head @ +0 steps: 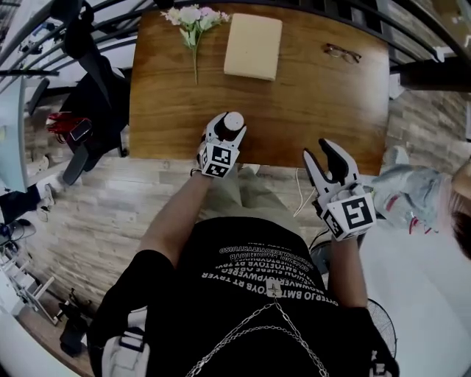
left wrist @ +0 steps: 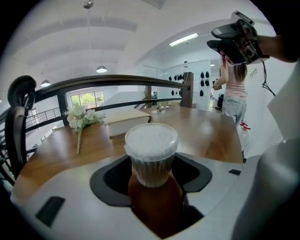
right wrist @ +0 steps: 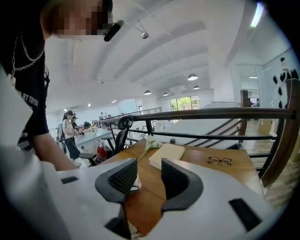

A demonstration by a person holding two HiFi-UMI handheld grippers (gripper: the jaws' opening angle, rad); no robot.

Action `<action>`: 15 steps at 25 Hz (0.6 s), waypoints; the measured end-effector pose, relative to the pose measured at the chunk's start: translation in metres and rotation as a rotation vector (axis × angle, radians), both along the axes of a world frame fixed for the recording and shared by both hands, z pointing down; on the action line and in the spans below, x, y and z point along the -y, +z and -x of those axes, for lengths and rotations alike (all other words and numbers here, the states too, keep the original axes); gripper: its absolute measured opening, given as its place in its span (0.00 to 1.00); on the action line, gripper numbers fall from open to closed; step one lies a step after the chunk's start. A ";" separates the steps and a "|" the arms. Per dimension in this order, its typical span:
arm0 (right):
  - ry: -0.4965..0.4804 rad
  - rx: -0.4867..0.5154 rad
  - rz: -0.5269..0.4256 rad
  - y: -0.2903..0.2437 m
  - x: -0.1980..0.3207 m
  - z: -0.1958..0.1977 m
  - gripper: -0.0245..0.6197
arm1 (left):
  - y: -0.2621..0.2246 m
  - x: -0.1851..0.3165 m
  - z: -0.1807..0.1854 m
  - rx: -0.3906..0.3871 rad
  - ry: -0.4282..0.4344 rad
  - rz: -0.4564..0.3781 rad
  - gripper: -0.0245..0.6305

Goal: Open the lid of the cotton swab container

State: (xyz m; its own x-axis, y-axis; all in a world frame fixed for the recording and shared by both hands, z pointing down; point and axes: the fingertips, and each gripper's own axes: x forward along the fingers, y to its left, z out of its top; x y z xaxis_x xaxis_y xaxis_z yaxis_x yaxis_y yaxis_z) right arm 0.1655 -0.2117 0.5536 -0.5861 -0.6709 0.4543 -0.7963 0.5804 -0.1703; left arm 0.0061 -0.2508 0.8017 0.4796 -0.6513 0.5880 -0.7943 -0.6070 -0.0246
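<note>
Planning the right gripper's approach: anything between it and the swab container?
Nothing: only bare tabletop lies between the right gripper and the container, as the head view shows.

Upside-down white lettering across the black shirt, illegibly small; no other legible text.

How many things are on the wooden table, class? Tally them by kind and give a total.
flower bunch: 1
book: 1
pair of glasses: 1
cotton swab container: 1
Total: 4
</note>
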 end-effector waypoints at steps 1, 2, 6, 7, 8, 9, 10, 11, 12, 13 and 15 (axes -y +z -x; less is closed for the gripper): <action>0.000 -0.001 0.001 0.000 0.000 0.002 0.29 | 0.000 0.000 0.000 0.000 0.002 0.000 0.47; 0.000 -0.002 0.001 0.000 -0.001 0.004 0.29 | 0.001 -0.001 0.001 0.000 0.006 0.000 0.46; -0.016 -0.001 -0.014 -0.004 0.001 0.013 0.29 | 0.005 -0.006 0.004 -0.018 0.055 0.021 0.46; -0.017 -0.001 -0.019 -0.006 0.001 0.014 0.29 | 0.004 -0.007 0.005 -0.024 0.070 0.028 0.46; -0.018 -0.001 -0.023 -0.008 0.001 0.015 0.29 | 0.001 -0.008 0.006 -0.025 0.082 0.032 0.46; -0.016 -0.001 -0.028 -0.010 0.001 0.015 0.29 | -0.004 -0.008 0.008 -0.025 0.088 0.033 0.46; -0.014 0.001 -0.032 -0.012 0.001 0.015 0.29 | -0.010 -0.008 0.009 -0.027 0.092 0.031 0.46; -0.011 0.004 -0.034 -0.015 0.001 0.014 0.29 | -0.019 -0.008 0.009 -0.029 0.093 0.029 0.46; -0.009 0.009 -0.038 -0.019 0.001 0.014 0.29 | -0.029 -0.007 0.008 -0.030 0.098 0.027 0.46; -0.006 0.014 -0.044 -0.023 0.003 0.013 0.29 | -0.040 -0.005 0.006 -0.028 0.107 0.022 0.46; 0.000 0.018 -0.060 -0.033 0.008 0.011 0.29 | -0.063 0.002 -0.001 -0.026 0.135 -0.006 0.46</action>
State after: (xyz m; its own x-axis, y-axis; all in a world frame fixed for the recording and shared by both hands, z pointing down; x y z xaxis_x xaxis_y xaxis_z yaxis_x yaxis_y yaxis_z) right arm 0.1542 -0.2193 0.5210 -0.5940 -0.6964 0.4027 -0.7933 0.5903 -0.1492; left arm 0.0069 -0.2527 0.7385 0.5783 -0.5829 0.5707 -0.7056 -0.7086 -0.0088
